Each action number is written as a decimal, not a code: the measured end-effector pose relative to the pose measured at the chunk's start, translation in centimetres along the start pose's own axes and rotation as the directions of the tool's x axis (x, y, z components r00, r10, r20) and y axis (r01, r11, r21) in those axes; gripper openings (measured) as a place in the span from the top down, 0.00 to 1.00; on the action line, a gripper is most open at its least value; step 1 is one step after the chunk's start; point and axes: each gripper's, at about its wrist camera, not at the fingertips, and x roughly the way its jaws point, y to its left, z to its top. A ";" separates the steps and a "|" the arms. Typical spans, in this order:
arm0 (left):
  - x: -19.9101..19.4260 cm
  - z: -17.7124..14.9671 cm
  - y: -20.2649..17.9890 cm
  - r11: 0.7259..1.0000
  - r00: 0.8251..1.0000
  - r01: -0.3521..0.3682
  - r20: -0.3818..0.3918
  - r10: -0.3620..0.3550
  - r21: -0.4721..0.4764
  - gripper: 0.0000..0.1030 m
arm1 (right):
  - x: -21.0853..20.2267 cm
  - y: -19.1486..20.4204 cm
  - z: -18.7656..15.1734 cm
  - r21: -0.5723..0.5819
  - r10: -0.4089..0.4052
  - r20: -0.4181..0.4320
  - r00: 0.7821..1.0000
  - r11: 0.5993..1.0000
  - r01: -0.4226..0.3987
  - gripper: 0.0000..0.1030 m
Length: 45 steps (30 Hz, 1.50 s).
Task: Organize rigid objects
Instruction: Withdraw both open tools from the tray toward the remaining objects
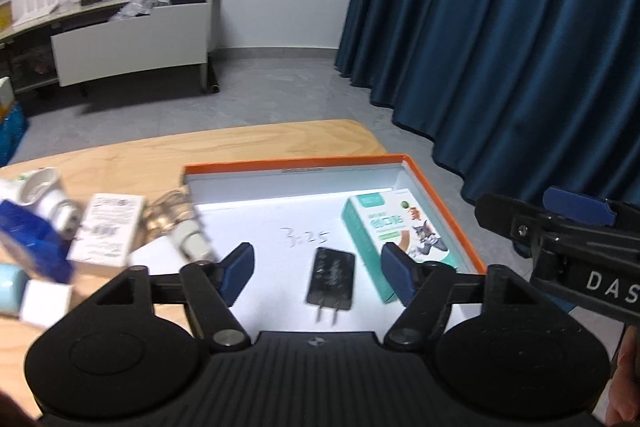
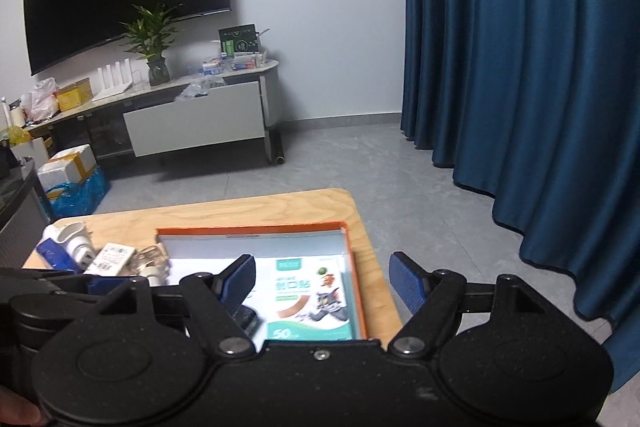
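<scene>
- Orange-rimmed tray point(image 1: 436, 187) on your wooden surface point(image 1: 240, 143) already holds two things, so I judge the sorting partly done.
- Teal box point(image 1: 394, 239) lies at the tray's right wall, beyond your right claw point(image 2: 322, 281), which is spread and empty.
- Clutter of boxes point(image 1: 108, 231) and plugs point(image 1: 192, 243) left of the tray is yet to be moved.
- Black charger point(image 1: 331, 277) lies flat in the tray, under your left claw point(image 1: 318, 275), whose released pads are clear of it.
</scene>
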 end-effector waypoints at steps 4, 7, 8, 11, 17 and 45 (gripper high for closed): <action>-2.0 -0.4 0.8 0.998 0.998 -0.060 0.004 0.060 0.003 0.20 | -1.1 1.0 -0.5 -0.003 0.013 -0.011 1.000 1.000 -0.013 0.15; -3.4 -0.8 1.7 0.994 0.994 -0.112 0.008 0.112 0.003 0.13 | -1.7 1.9 -0.9 -0.004 0.029 -0.020 0.999 1.000 -0.029 0.14; -3.8 -0.9 2.0 0.993 0.993 -0.122 0.006 0.122 -0.006 0.13 | -1.9 2.2 -1.0 -0.002 0.039 -0.026 0.999 0.999 -0.039 0.14; -4.8 -1.3 3.1 0.990 0.990 -0.139 0.001 0.139 -0.029 0.13 | -2.3 3.6 -1.4 -0.013 0.059 -0.038 0.998 0.998 -0.059 0.14; -6.6 -1.9 5.0 0.982 0.984 -0.179 0.007 0.179 -0.055 0.12 | -2.7 6.3 -2.0 -0.031 0.106 -0.059 0.993 0.994 -0.108 0.14; -10.2 -6.1 13.7 0.936 0.958 -0.280 0.000 0.287 -0.211 0.11 | -0.8 16.0 -4.2 -0.100 0.257 -0.165 0.952 0.956 -0.275 0.14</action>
